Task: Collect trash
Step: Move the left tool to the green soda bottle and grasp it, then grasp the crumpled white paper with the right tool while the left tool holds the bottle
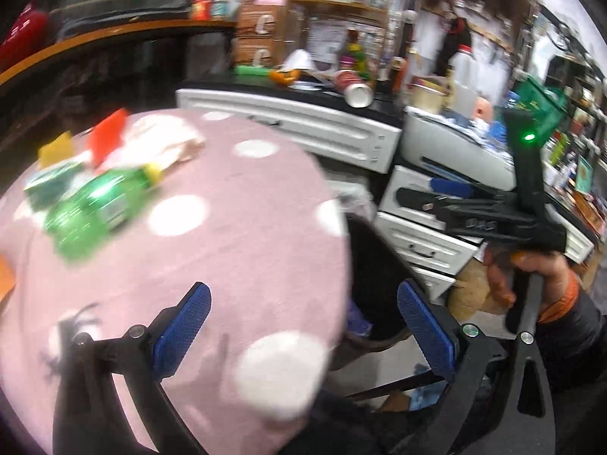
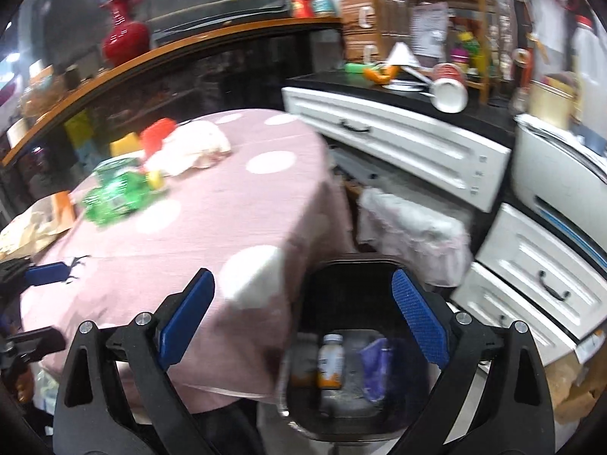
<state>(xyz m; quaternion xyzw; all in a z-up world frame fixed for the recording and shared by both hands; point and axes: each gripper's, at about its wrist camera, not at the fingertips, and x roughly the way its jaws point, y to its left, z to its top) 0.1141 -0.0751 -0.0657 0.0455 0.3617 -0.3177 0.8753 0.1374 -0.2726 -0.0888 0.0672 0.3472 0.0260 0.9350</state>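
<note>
A pink cloth with white dots covers the round table [image 1: 227,250] [image 2: 212,227]. On its far left lie a green plastic bottle [image 1: 98,204] [image 2: 117,193] with a yellow cap, crumpled white paper [image 1: 163,140] [image 2: 189,148], a red piece [image 1: 108,136] and a yellow one [image 1: 57,148]. A black bin [image 2: 356,263] [image 1: 379,284] stands beside the table, holding a small orange-labelled bottle [image 2: 330,360] and a purple wrapper [image 2: 375,367]. My right gripper [image 2: 303,314] [image 1: 428,193] hangs open over the bin, nothing between its pads. My left gripper [image 1: 303,330] is open and bare over the table's edge.
White drawers [image 2: 398,140] run behind the bin under a black counter with a tipped cup [image 2: 449,93] and clutter. A white bag [image 2: 413,227] hangs from an open drawer. A printer [image 1: 455,148] sits at right. A person [image 1: 474,19] stands at the back.
</note>
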